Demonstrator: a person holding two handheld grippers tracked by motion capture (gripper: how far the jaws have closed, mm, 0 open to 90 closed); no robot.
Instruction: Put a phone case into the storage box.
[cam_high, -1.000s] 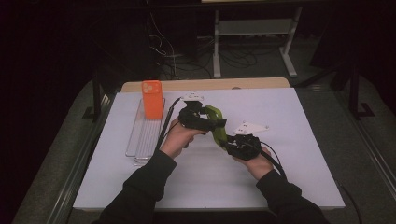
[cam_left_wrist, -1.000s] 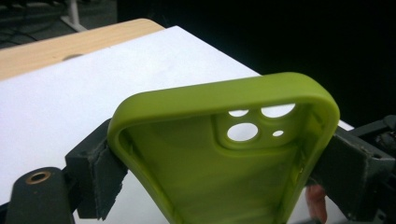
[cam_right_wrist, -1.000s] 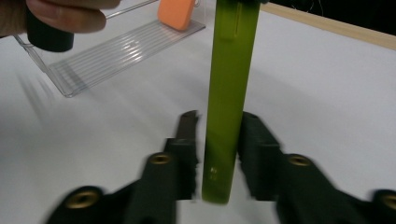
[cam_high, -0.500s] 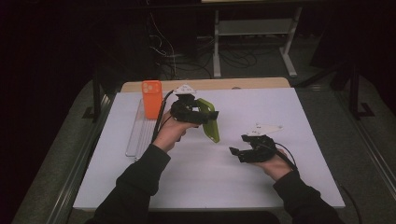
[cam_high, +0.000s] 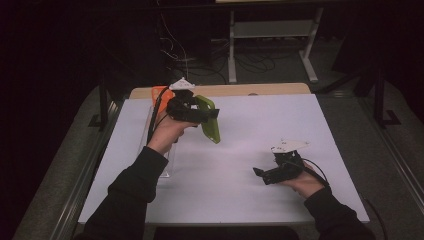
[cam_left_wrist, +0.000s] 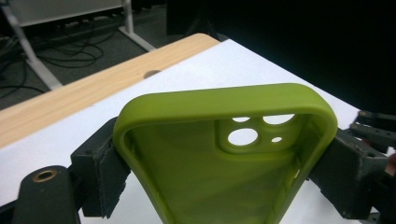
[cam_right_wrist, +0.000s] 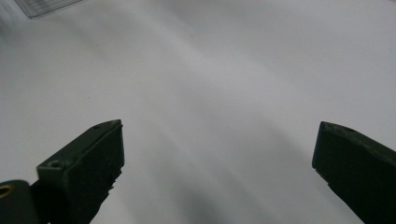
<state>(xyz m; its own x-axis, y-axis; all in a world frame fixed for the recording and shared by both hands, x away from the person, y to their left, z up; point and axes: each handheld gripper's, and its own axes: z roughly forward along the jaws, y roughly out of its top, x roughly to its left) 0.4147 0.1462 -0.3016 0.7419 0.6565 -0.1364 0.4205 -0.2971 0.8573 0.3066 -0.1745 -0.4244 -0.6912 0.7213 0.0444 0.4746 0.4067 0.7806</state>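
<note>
A green phone case (cam_high: 209, 119) hangs above the white table top (cam_high: 250, 125) at its back left, with my left gripper (cam_high: 210, 116) shut on it. In the left gripper view the case (cam_left_wrist: 224, 154) shows its hollow inside and camera cutouts, pinched across its width between both jaws. My right gripper (cam_high: 260, 174) is low over the table at the front right, open, jaws pointing left. The right gripper view has both fingers (cam_right_wrist: 88, 163) wide apart over bare white surface, nothing between them.
An orange object (cam_high: 159, 92) stands at the back left of the table beside a clear plastic tray (cam_high: 150, 125). A wooden strip (cam_high: 250, 90) runs along the far edge. Metal rails flank the table; cables and a stand lie on the floor behind.
The two grippers have separated: the left one lifted the green case up and back left, the right one let go and drew away to the front right, now open.
</note>
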